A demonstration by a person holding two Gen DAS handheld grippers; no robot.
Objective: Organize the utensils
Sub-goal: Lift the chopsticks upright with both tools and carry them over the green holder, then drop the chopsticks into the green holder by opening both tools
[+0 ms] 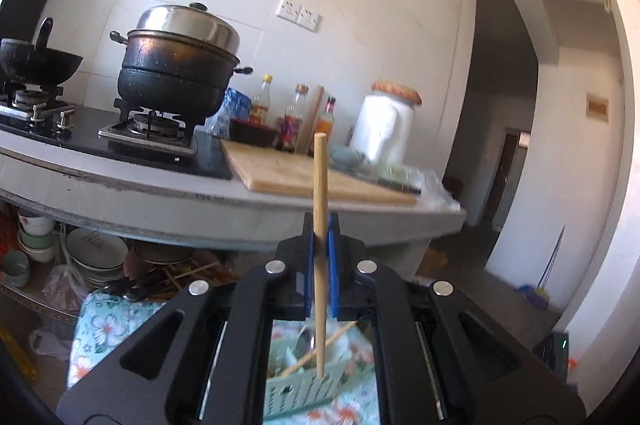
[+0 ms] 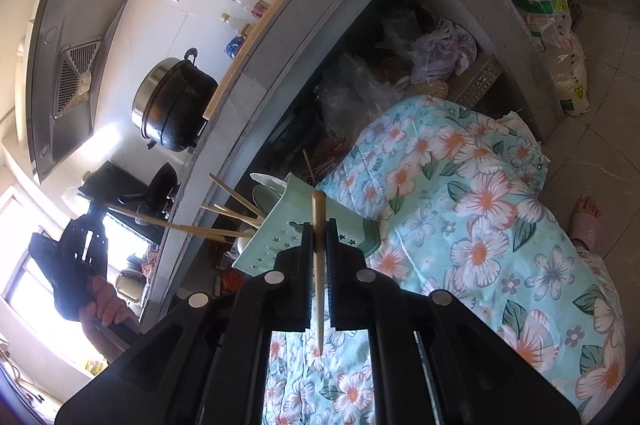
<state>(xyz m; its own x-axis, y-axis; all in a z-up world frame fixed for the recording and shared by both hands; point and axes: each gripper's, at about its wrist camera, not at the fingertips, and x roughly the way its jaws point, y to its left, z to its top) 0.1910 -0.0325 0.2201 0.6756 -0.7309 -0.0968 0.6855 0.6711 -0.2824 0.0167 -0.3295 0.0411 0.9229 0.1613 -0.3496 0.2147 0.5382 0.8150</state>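
My left gripper (image 1: pixel 321 225) is shut on a wooden chopstick (image 1: pixel 320 185) held upright; its lower tip reaches the rim of the pale green utensil holder (image 1: pixel 298 391) below, which holds a spoon and another chopstick. My right gripper (image 2: pixel 319 229) is shut on a second wooden chopstick (image 2: pixel 319 265), held just in front of the same green holder (image 2: pixel 288 237). In the right wrist view several chopsticks (image 2: pixel 224 215) stick out of the holder to the left. The left gripper (image 2: pixel 80 261) shows there at far left, in a hand.
The holder sits on a floral cloth (image 2: pixel 460 217). Behind it is a grey kitchen counter (image 1: pixel 160 201) with a gas stove, a black steamer pot (image 1: pixel 180 65), a cutting board (image 1: pixel 304 177) and bottles. Bowls and bags fill the shelf under the counter. A slippered foot (image 2: pixel 586 221) stands at right.
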